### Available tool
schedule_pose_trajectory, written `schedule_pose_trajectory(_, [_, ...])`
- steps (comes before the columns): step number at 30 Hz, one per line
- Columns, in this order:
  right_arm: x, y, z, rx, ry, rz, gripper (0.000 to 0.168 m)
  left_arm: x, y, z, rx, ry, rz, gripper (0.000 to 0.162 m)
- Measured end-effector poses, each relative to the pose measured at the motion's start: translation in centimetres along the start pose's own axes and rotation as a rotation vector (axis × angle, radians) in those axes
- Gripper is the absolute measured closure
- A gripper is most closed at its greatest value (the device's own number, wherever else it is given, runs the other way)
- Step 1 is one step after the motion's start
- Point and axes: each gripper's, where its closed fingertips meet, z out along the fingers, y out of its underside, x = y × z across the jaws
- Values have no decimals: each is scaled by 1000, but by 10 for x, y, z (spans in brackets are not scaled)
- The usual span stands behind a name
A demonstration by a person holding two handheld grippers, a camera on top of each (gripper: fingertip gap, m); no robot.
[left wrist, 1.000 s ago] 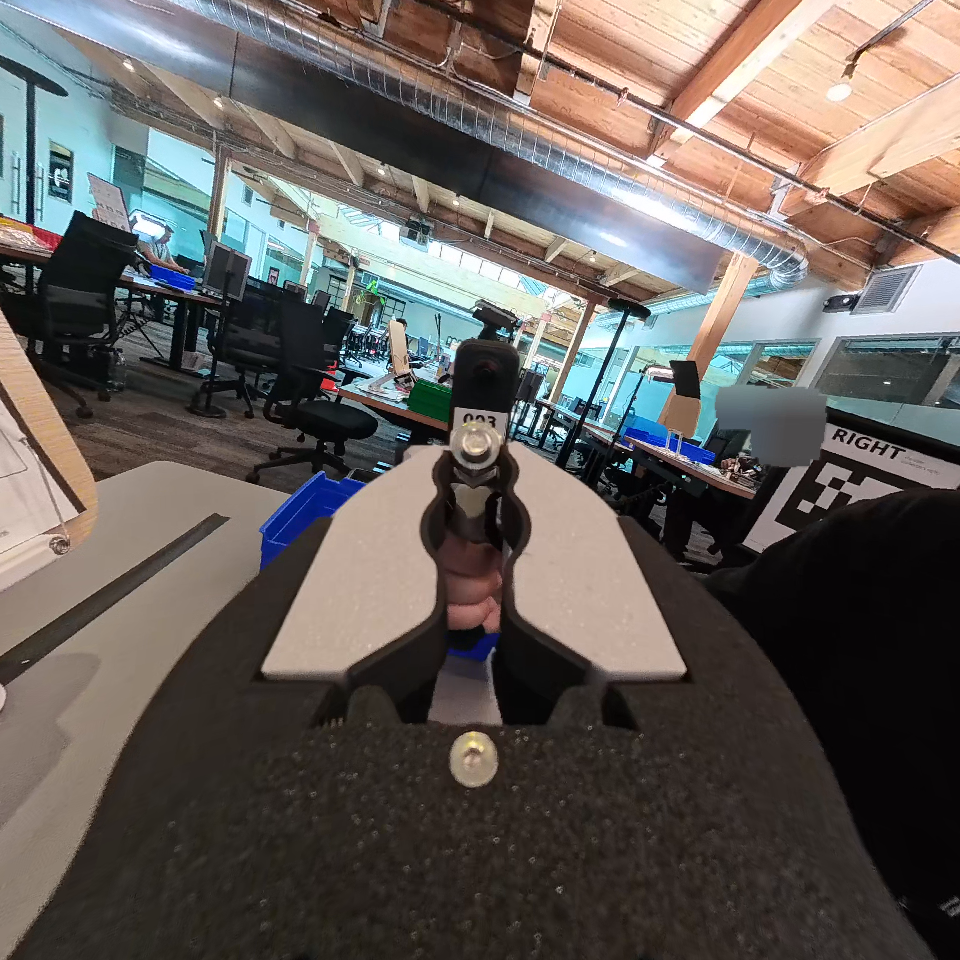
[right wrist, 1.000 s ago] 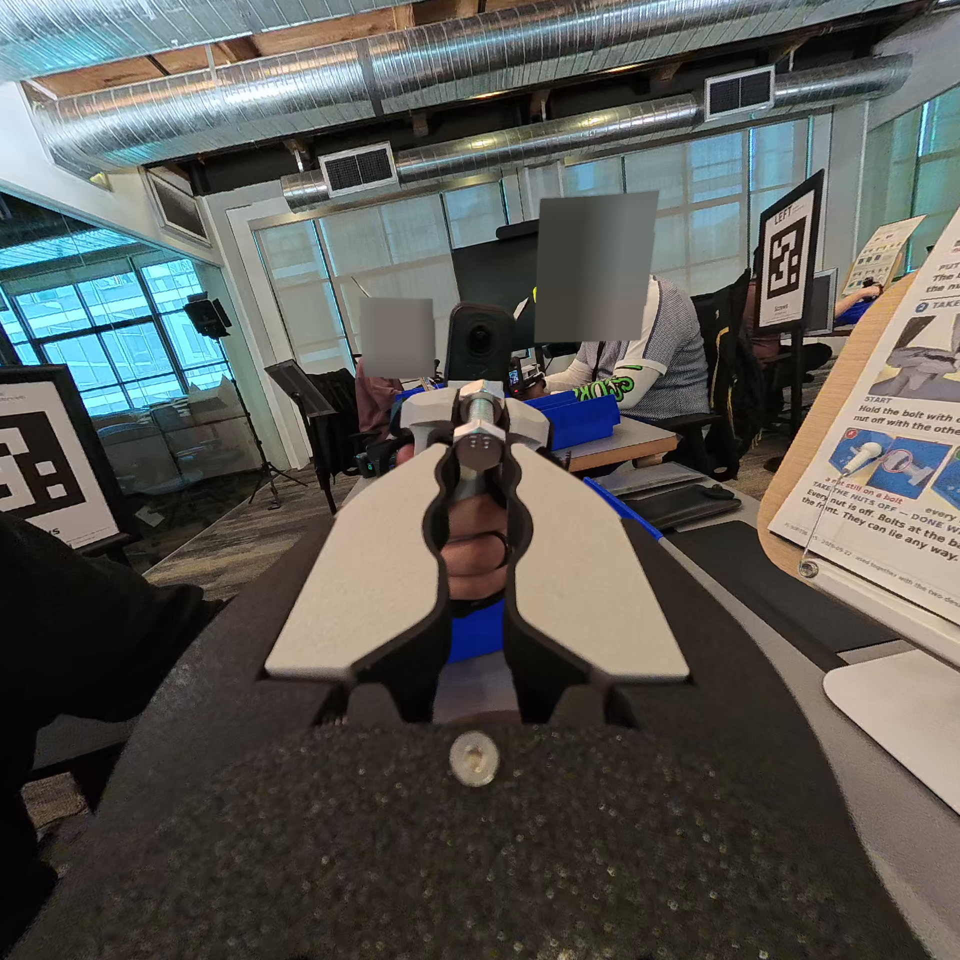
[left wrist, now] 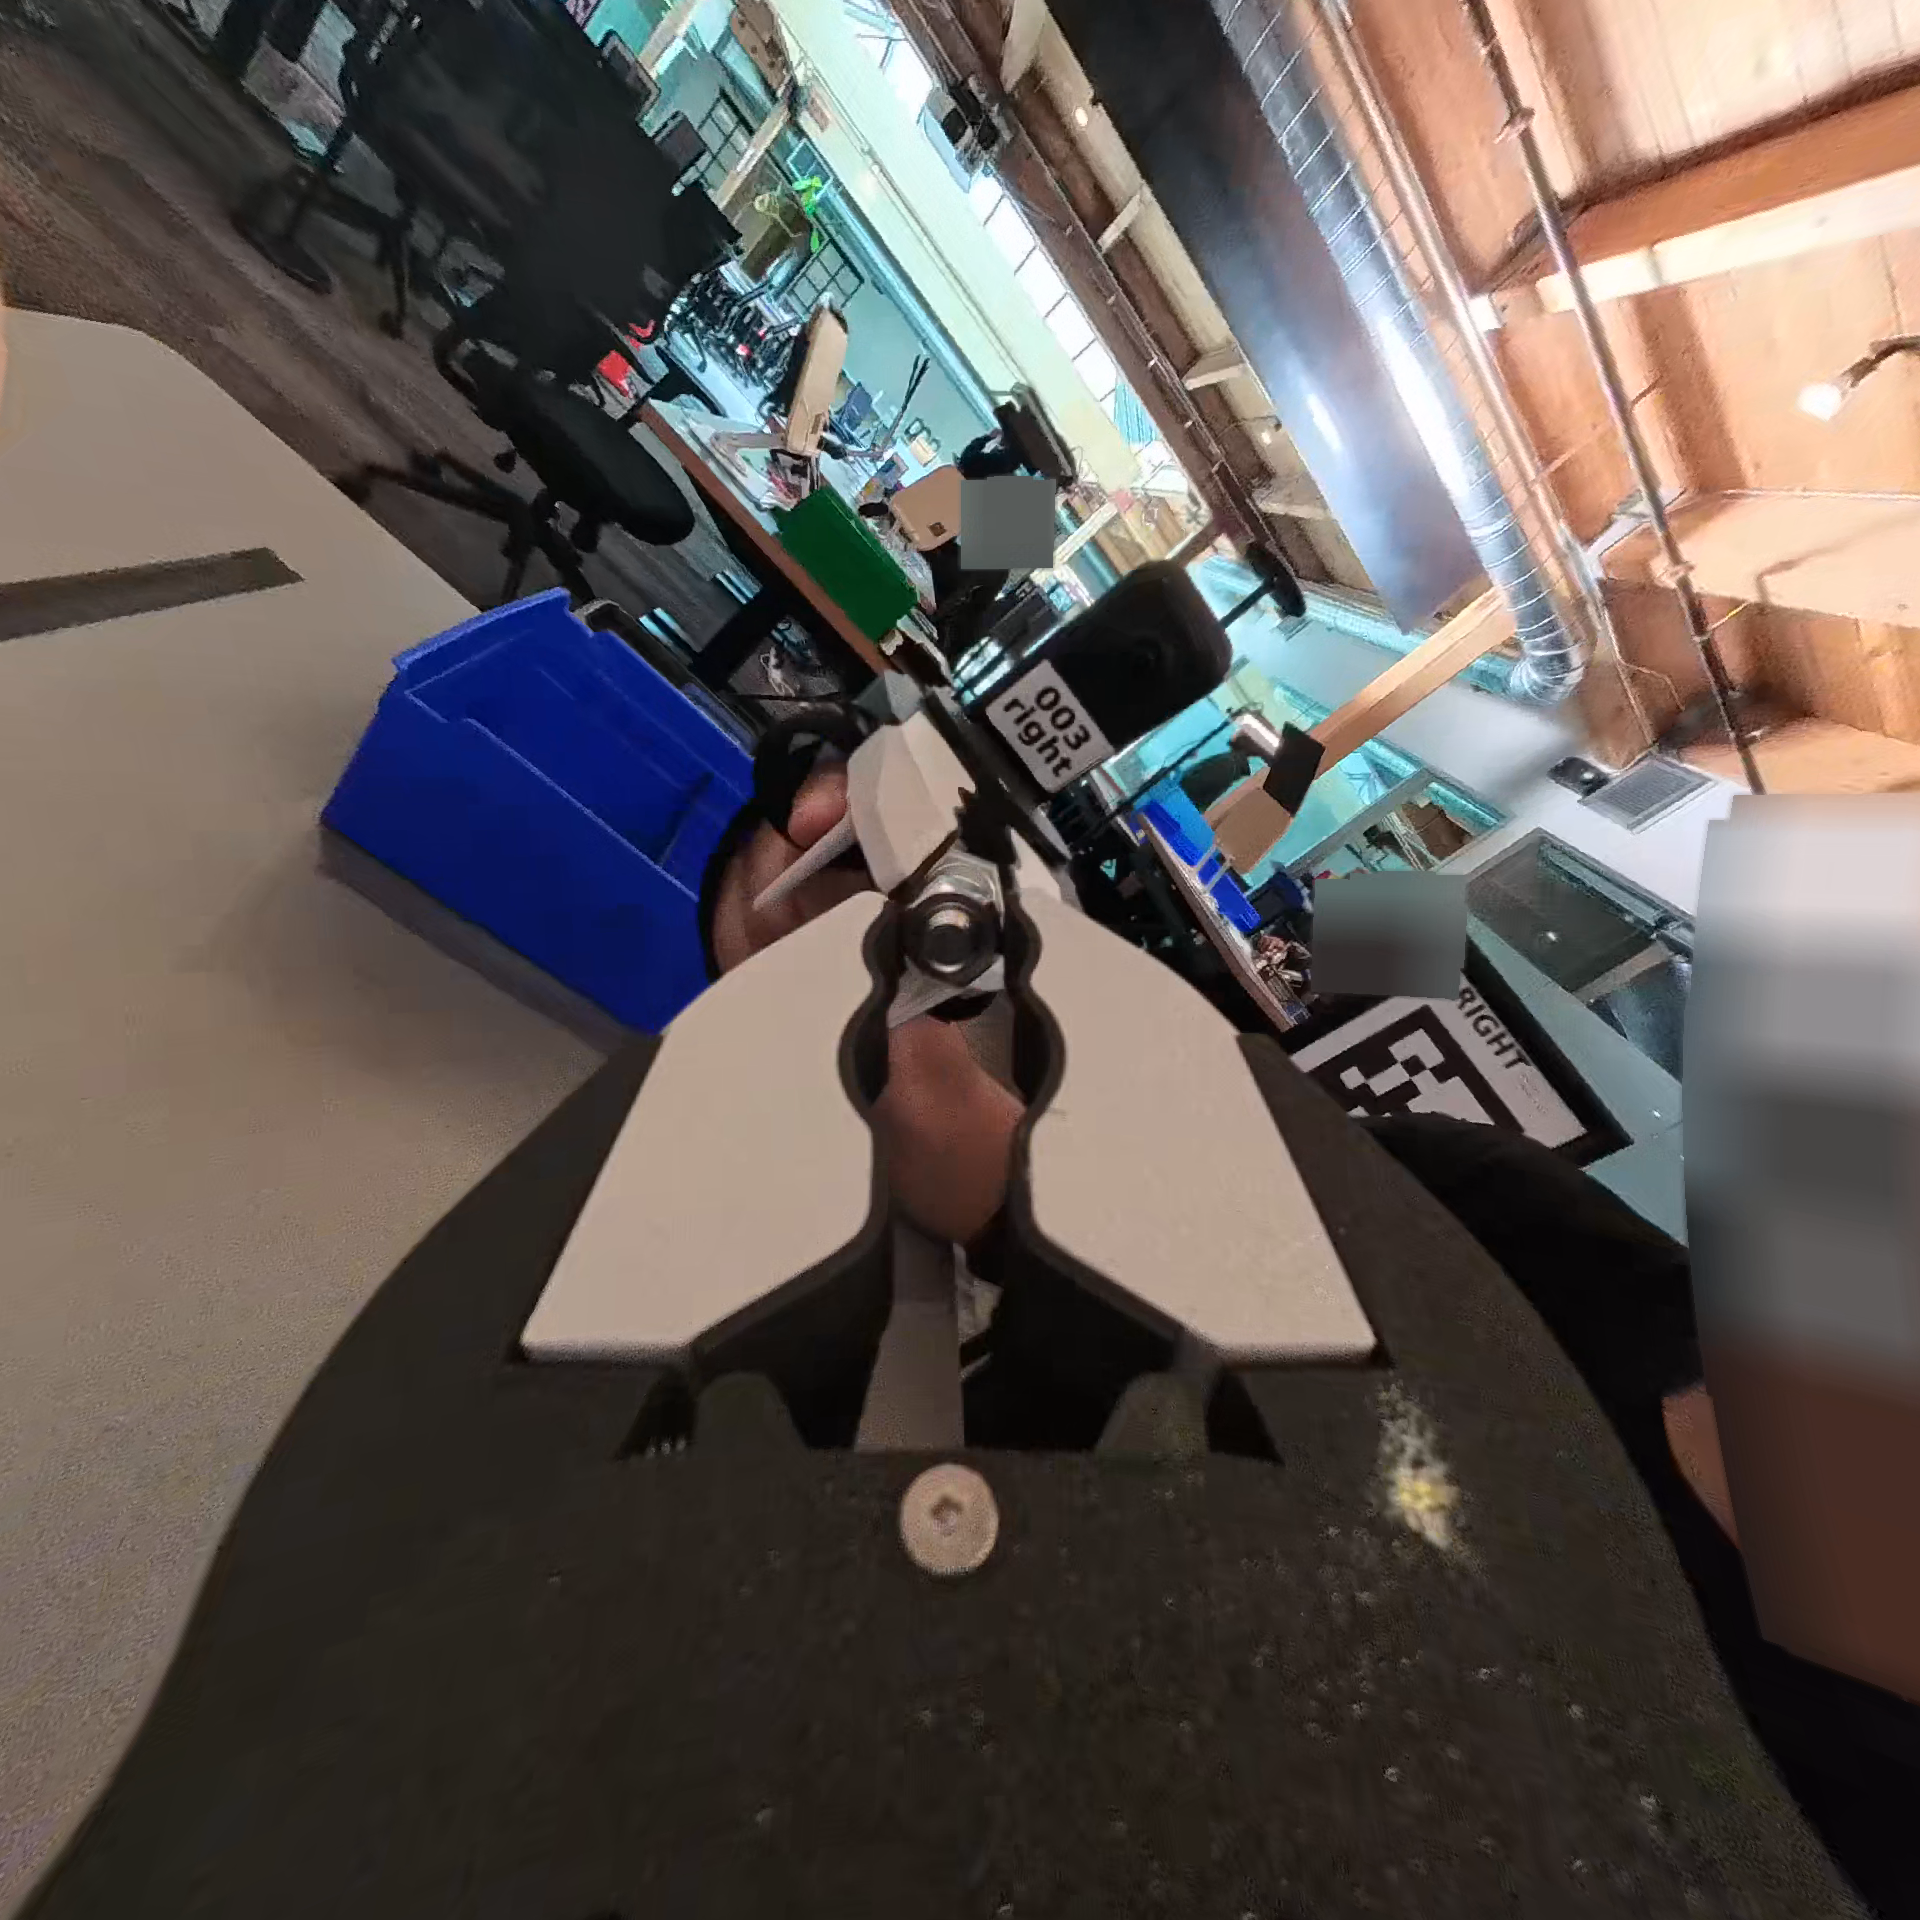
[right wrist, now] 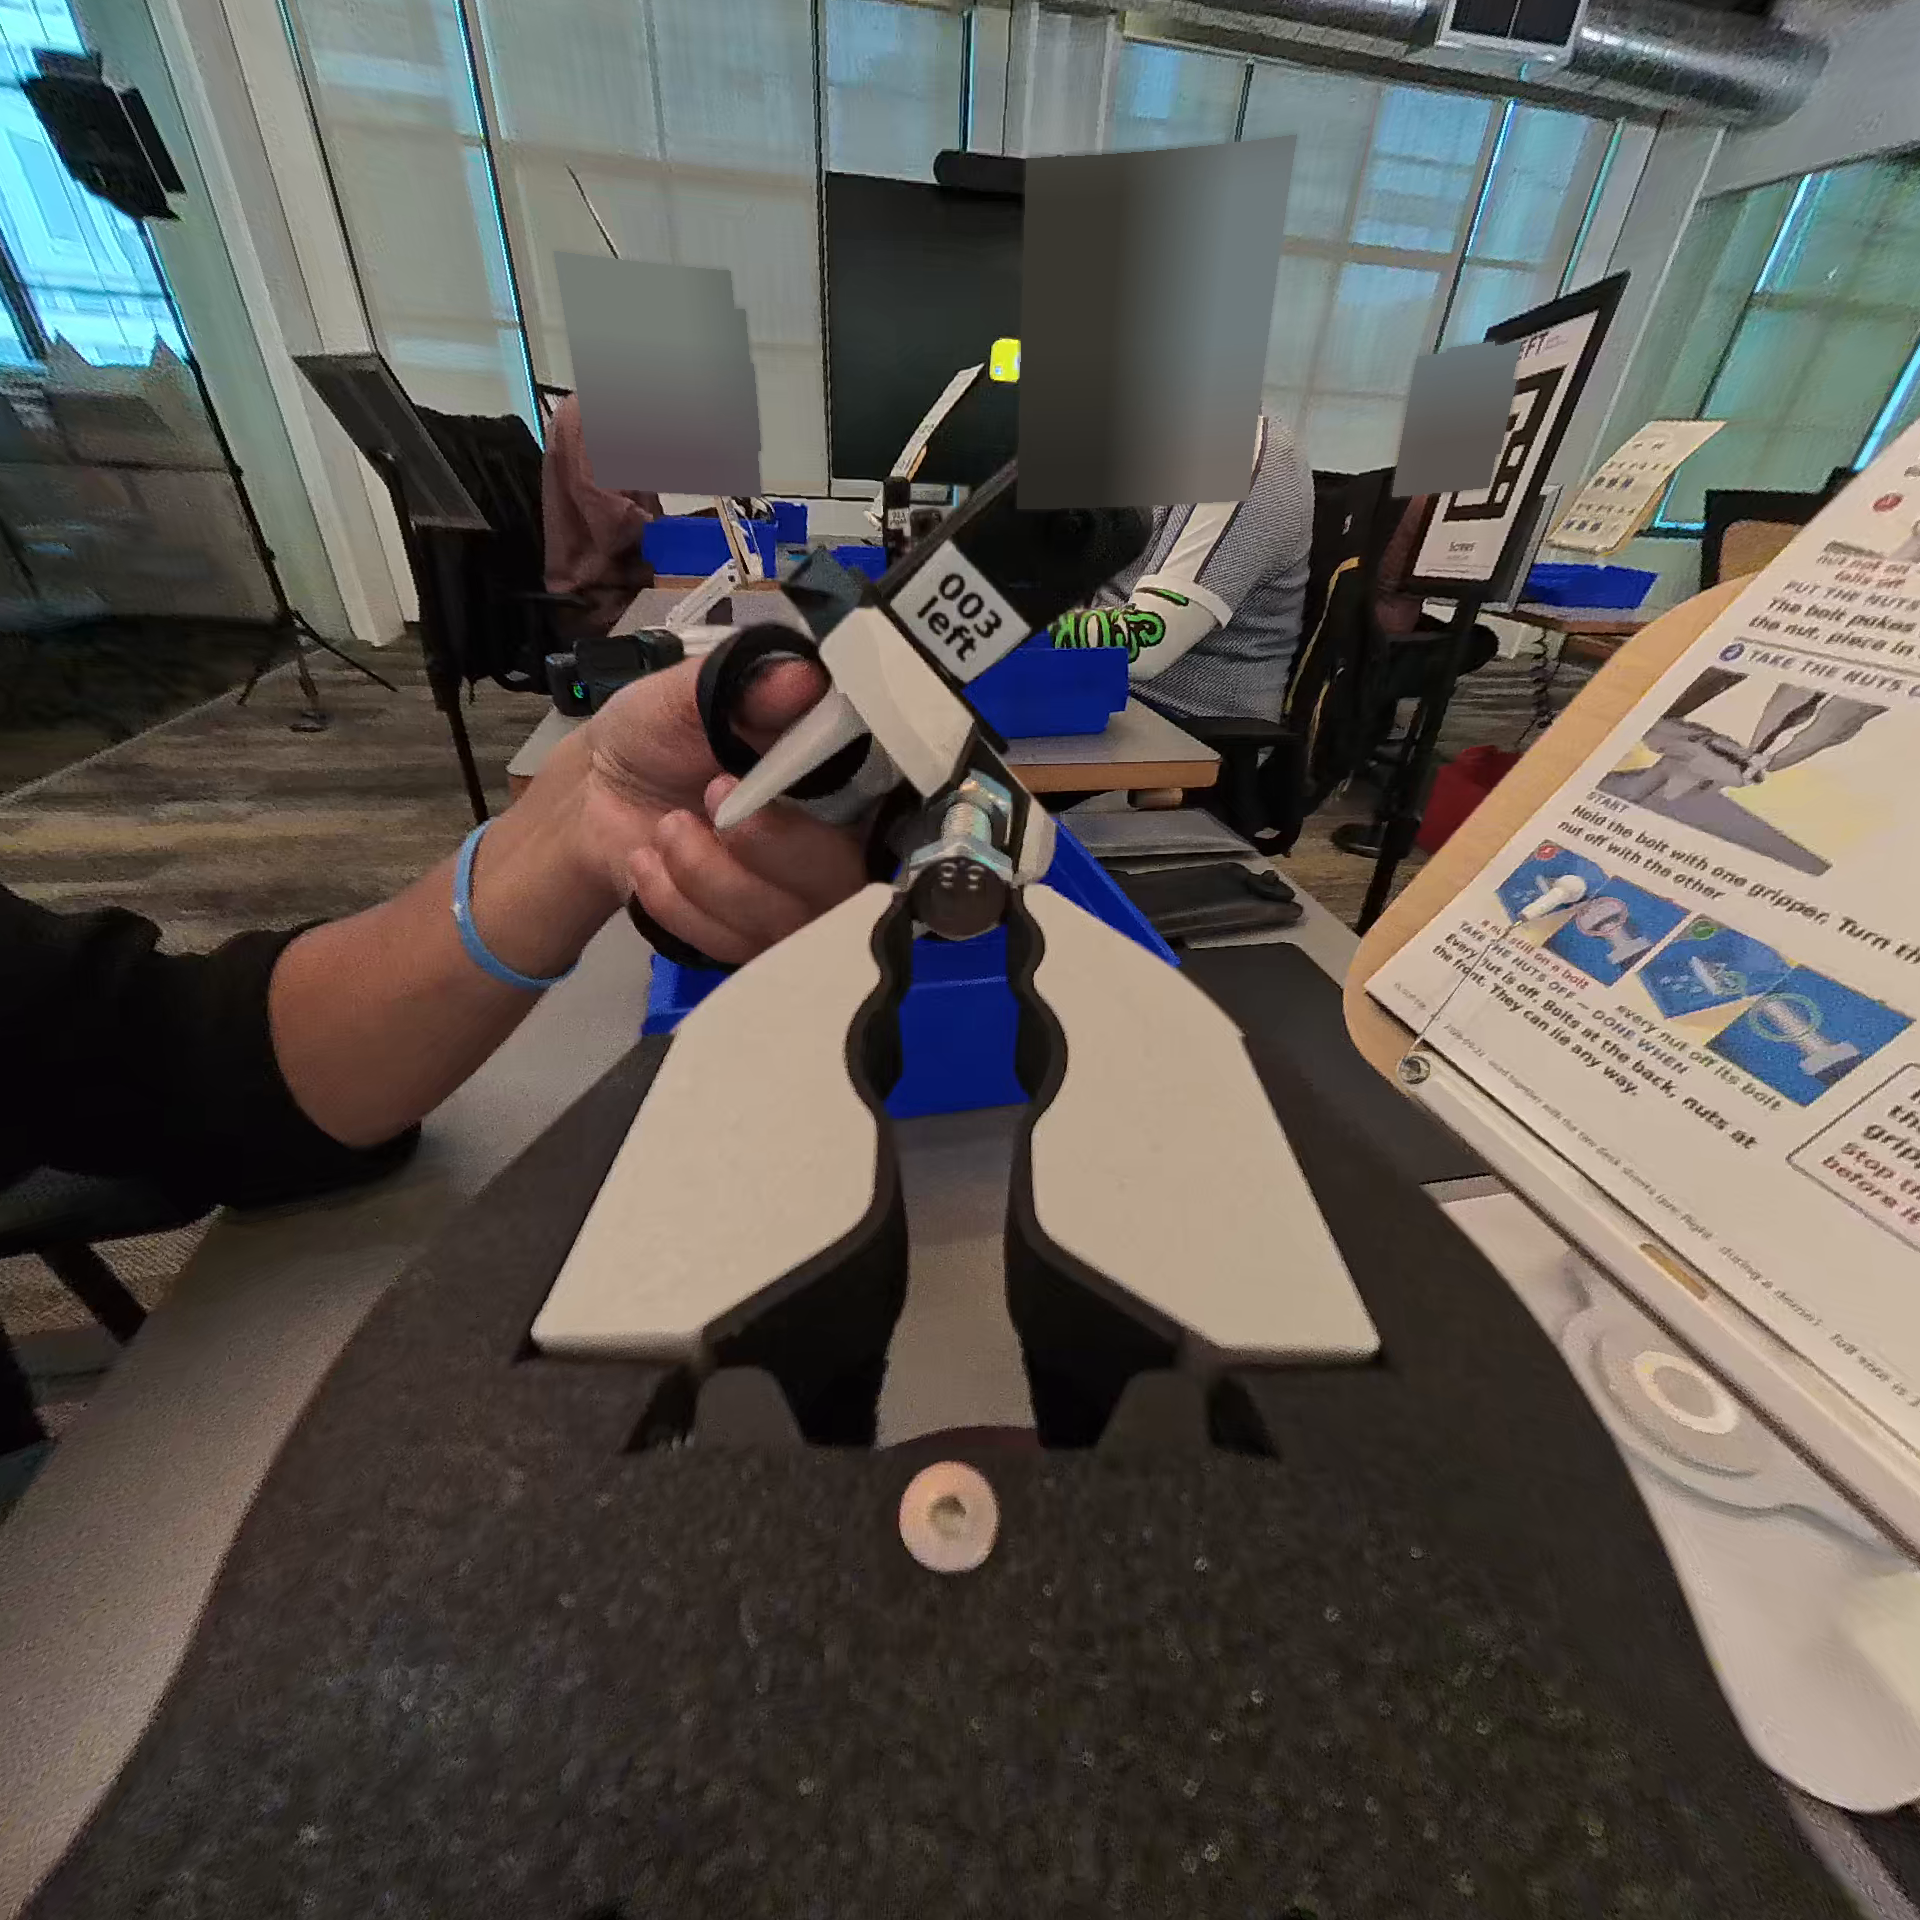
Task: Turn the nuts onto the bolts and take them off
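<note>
The bolt is held in the air between the two grippers, above the near edge of the grey table. In the right wrist view its hexagonal head faces the camera, pinched between the tips of the right gripper, whose jaws are pressed in on the head. The threaded shank runs away from the camera into the nut, which sits a short way along the thread and is clamped by the left gripper, tilted at a slant, with a hand round its handle and a blue wristband on the wrist.

In the left wrist view the nut shows end-on with the tip of the bolt in its middle, gripped between the left gripper's fingertips, jaws closed on it. Just beyond, touching the same bolt, is the right gripper, also slanted, with fingers of the holding hand behind it.

A blue plastic bin stands on the table directly behind and below the bolt; it shows at the left in the other view. To the right a wooden board carrying a printed instruction sheet leans upright, close beside the right gripper. Farther back are other desks with blue bins, office chairs, seated people, and a black-and-white marker board.
</note>
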Motion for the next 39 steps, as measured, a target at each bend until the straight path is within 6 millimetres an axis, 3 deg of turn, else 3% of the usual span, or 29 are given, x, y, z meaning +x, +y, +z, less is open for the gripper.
schedule_pose_trajectory(2, [2,-4,-2,28,-26,71,151,1,-2,3,-12,-10,85,143])
schedule_pose_trajectory(5, [3,-13,-7,80,-79,191,151,14,0,4,-50,-72,409,106])
schedule_pose_trajectory(8, [-5,-17,-9,87,-163,270,151,14,10,-2,-95,-266,842,113])
schedule_pose_trajectory(11, [-15,-15,-7,65,-243,312,151,21,17,-4,-99,-347,1070,120])
schedule_pose_trajectory(12, [-17,-14,-6,57,-260,323,151,25,19,-4,-90,-338,1089,126])
schedule_pose_trajectory(20, [-29,-7,0,21,-319,340,151,28,21,-10,-106,-332,1117,127])
schedule_pose_trajectory(25, [-32,-7,3,27,-344,360,151,20,25,-9,-145,-376,1140,128])
schedule_pose_trajectory(28, [-33,-5,4,19,-340,356,151,22,28,-6,-135,-330,1128,143])
schedule_pose_trajectory(31, [-30,-6,3,22,-320,336,151,22,30,-6,-150,-264,998,145])
schedule_pose_trajectory(34, [-25,-6,2,38,-269,289,151,21,21,-4,-118,-157,707,145])
schedule_pose_trajectory(39, [-11,-11,-5,74,-201,266,151,14,11,6,-46,63,59,145])
